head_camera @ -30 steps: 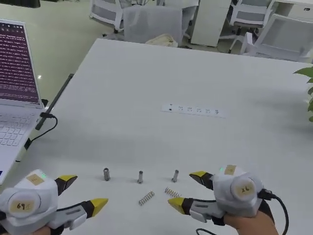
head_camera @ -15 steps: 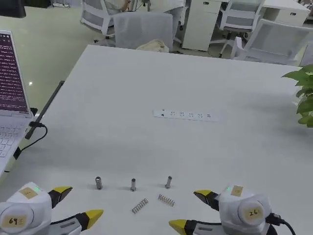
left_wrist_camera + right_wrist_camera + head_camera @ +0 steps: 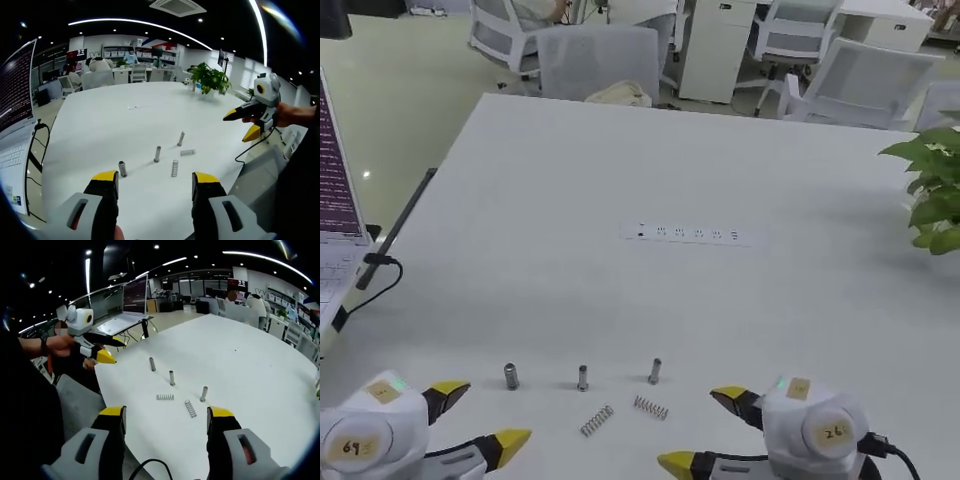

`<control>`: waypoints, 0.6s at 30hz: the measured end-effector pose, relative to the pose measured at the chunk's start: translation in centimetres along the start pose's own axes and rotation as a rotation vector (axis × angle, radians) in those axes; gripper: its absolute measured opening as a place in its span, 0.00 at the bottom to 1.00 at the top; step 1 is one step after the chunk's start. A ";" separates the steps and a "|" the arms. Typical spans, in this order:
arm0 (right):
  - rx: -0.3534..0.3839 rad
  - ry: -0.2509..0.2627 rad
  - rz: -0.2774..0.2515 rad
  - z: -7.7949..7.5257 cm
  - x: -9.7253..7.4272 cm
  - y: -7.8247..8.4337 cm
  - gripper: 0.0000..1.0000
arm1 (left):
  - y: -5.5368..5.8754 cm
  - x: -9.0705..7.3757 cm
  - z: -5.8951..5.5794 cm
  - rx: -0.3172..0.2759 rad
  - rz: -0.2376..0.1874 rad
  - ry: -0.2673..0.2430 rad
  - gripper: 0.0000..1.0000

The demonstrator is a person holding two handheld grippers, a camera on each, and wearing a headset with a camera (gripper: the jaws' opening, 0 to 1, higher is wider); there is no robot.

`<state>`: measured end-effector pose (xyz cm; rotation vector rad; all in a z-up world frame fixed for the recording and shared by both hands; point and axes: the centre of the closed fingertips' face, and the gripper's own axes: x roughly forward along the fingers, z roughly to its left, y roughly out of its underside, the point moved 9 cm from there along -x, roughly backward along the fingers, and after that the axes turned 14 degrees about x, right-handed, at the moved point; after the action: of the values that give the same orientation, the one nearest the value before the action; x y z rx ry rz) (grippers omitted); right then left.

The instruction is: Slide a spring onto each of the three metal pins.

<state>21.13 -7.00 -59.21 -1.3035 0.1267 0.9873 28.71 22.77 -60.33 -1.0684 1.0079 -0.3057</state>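
While both tongs hover low over the near edge of the white counter [image 3: 620,160], I record the following.

Left tongs [image 3: 480,413]: the yellow-tipped jaws are spread wide, with nothing between them. Right tongs [image 3: 700,430]: the jaws are likewise spread wide and hold nothing.

Three metal pins stand upright in a row on the counter, just ahead of the tongs: left pin [image 3: 511,376], middle pin [image 3: 583,377], right pin [image 3: 655,371]. The left pin looks thicker than the other two; I cannot tell whether a spring sits on it.

Two loose springs lie flat on the counter, on my side of the row. The left spring [image 3: 597,420] lies near the middle pin and the right spring [image 3: 651,407] near the right pin, with the two springs apart from each other. Both tongs are clear of the pins and springs.

Farther back, a power strip [image 3: 690,234] lies flat. A laptop [image 3: 335,190] stands at the left edge and a plant [image 3: 930,190] at the right.
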 end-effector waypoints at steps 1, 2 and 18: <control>0.001 0.001 -0.001 0.0 0.0 0.0 0.64 | 0.0 0.2 0.0 0.000 -0.001 0.002 0.54; 0.004 0.002 -0.002 0.0 -0.1 0.1 0.64 | -0.1 0.5 0.0 -0.001 -0.003 0.006 0.54; 0.042 0.006 0.007 -0.4 -1.3 0.7 0.64 | -0.1 5.6 -2.5 0.003 0.010 0.132 0.54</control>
<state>20.04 -8.12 -59.10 -1.2686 0.1562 0.9821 29.81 17.63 -63.55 -1.0505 1.1299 -0.3734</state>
